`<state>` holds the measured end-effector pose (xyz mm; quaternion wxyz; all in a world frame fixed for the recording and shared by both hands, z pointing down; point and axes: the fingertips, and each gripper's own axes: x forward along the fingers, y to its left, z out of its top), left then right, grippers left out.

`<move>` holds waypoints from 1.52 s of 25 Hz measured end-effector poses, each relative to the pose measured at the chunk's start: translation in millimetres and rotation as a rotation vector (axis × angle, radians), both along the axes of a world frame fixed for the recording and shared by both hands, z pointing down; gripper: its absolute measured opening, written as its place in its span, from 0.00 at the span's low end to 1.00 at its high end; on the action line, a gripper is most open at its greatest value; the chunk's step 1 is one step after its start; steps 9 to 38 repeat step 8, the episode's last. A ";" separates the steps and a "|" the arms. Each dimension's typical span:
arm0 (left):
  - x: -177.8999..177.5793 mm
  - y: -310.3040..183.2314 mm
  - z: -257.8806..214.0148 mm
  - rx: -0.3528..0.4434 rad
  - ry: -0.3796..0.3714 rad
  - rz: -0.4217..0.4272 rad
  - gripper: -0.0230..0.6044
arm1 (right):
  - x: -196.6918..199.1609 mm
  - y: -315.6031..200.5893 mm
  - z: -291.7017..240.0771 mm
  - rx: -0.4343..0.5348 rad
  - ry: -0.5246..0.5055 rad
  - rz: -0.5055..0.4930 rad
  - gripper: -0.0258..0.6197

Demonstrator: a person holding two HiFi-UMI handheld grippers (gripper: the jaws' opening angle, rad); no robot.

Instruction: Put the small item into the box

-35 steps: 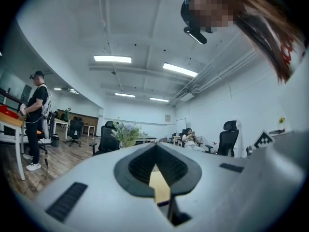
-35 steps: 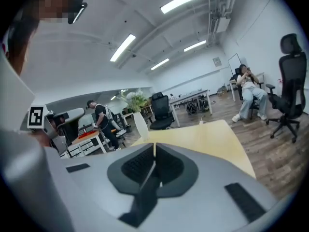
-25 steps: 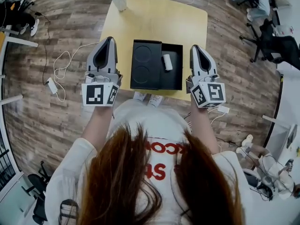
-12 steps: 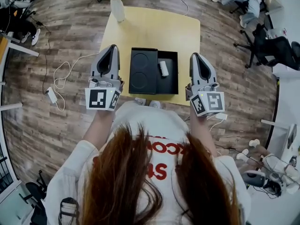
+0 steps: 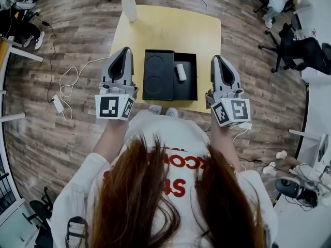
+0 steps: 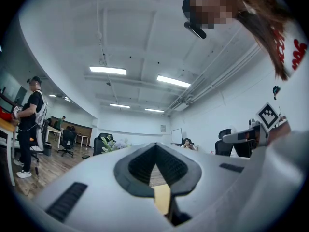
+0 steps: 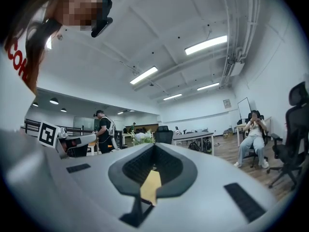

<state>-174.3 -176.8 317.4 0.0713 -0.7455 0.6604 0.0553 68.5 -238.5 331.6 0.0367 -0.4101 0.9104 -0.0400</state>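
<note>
While the left hand-held gripper (image 5: 124, 51) and right hand-held gripper (image 5: 216, 59) hover closed, a vase (image 5: 129, 8) stands beyond them.

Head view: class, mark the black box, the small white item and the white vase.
black box (image 5: 158, 76): head view, on its bare left half.
small white item (image 5: 181, 72): head view, on its middle.
white vase (image 5: 129, 8): head view, on its body.

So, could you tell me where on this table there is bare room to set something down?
The far half of the table, between the vase and the box, is bare. Narrow bare strips run along the box's left and right sides. The near edge is crowded: the box sits there, with the small white item in its right compartment.
</note>
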 end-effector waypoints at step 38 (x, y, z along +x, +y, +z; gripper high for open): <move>5.7 -4.0 -2.5 0.000 0.002 0.002 0.03 | 0.1 -1.2 -8.3 0.016 -0.002 -0.018 0.05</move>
